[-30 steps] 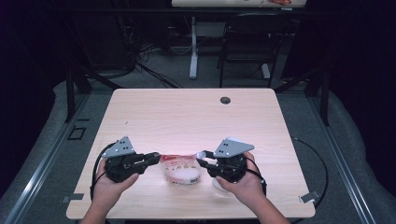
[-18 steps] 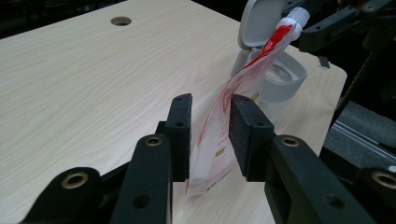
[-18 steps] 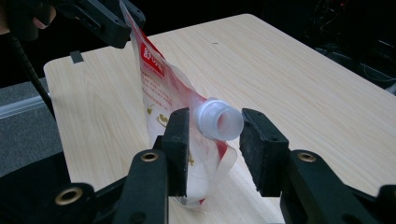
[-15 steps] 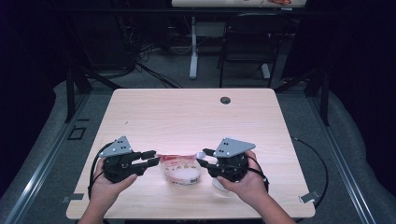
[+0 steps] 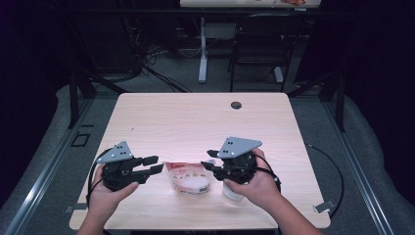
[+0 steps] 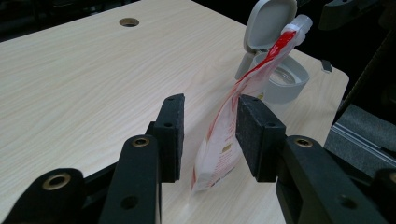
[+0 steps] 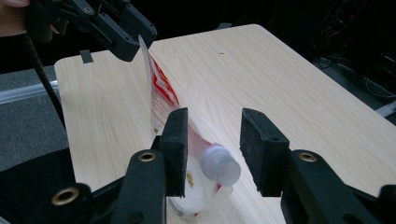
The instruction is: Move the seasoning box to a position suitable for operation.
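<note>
A red and white spouted pouch (image 5: 188, 177) lies near the table's front edge between my two grippers. In the left gripper view its bottom end (image 6: 224, 140) hangs between the jaws, close to the right pad. My left gripper (image 5: 155, 164) (image 6: 208, 116) has just been opening and stands open. The pouch's spout (image 6: 303, 21) leans over a white jar (image 6: 285, 79) whose flip lid (image 6: 268, 21) is up. The spout (image 7: 219, 165) sits unpressed between the jaws of my right gripper (image 5: 207, 160) (image 7: 215, 126), which has just been opening and is open. The pouch body (image 7: 161, 93) runs toward the left gripper (image 7: 123, 28).
The light wood table (image 5: 195, 117) has a round cable hole (image 5: 236, 105) (image 6: 129, 22) near its far edge. The white jar (image 5: 231, 192) sits under my right hand near the front edge. Beyond the table stand a chair (image 5: 257, 44) and a desk leg (image 5: 202, 49) on grey floor.
The left gripper's jaws have spread apart and let go of the pouch's end. The right gripper's jaws have widened around the spout, and that hand has risen a little.
</note>
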The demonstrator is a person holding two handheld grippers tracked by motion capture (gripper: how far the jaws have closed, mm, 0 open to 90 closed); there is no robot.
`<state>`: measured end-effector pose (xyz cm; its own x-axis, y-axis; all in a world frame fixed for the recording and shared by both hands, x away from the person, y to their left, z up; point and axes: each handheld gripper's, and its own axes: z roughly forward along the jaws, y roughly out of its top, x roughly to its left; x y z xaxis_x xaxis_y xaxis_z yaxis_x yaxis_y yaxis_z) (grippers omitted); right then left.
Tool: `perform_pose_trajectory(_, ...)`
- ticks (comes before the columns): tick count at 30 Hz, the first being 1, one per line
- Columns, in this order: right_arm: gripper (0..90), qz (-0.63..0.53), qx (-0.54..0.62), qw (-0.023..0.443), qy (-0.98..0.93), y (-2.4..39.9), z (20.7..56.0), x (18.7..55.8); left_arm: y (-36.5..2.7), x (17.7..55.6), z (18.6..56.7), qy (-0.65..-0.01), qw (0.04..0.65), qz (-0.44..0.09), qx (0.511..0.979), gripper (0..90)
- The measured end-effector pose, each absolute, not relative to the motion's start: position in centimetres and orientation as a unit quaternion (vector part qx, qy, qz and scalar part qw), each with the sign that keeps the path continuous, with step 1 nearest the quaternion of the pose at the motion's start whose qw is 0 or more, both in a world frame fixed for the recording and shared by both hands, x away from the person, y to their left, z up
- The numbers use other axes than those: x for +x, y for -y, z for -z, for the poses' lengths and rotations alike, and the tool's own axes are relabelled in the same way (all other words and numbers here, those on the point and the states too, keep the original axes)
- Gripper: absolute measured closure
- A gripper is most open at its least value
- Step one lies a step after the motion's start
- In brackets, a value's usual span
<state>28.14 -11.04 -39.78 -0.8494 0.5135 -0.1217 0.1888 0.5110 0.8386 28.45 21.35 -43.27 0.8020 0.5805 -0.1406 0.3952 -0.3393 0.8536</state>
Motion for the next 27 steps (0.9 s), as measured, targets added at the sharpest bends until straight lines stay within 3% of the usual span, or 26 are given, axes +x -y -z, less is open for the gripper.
perform_pose_trajectory(27, 61.4, -0.405, 0.149, 0.162, -0.887, 6.2, 38.0, 30.3, -24.0, 29.0, 42.5, -0.334, 0.492, -0.109, 0.797, 59.8)
